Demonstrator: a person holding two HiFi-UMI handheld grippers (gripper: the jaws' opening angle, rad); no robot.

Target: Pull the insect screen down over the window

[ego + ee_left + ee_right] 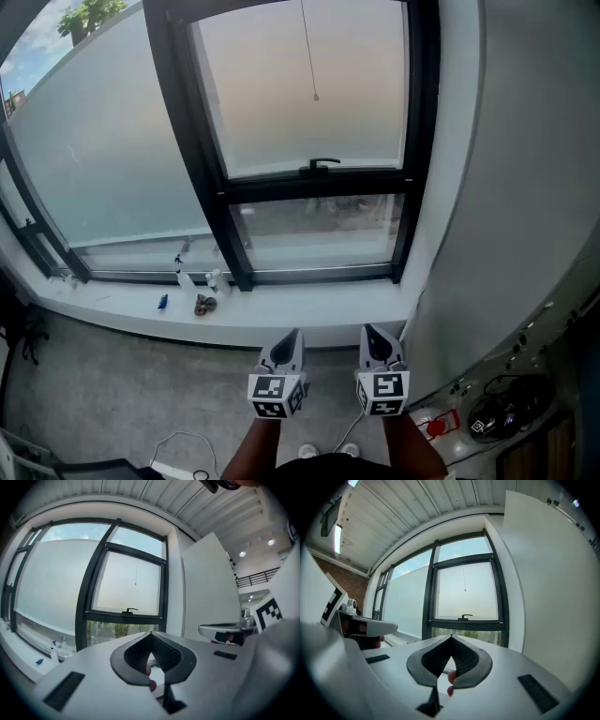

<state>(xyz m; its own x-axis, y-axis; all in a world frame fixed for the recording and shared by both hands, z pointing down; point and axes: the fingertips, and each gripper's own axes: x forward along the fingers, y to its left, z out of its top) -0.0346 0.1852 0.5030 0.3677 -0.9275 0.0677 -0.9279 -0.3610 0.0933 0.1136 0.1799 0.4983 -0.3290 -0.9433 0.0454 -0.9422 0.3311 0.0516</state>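
window: dead ahead of both tongs, mostly above them; insect screen looks undrawn
left tongs: closed tight, empty
right tongs: closed tight, empty
pull cord: up and ahead, roughly between the two tongs
step: approach; next, likely raise one tongs, open, nip cord low, pull down
views: gripper views show cord's top anchor; head view alone shows sill bottles

You're facing a black-framed, frosted window in daylight, white sill below, white wall on your rt, grey floor, ribbed ceiling w/ strip light overhead.
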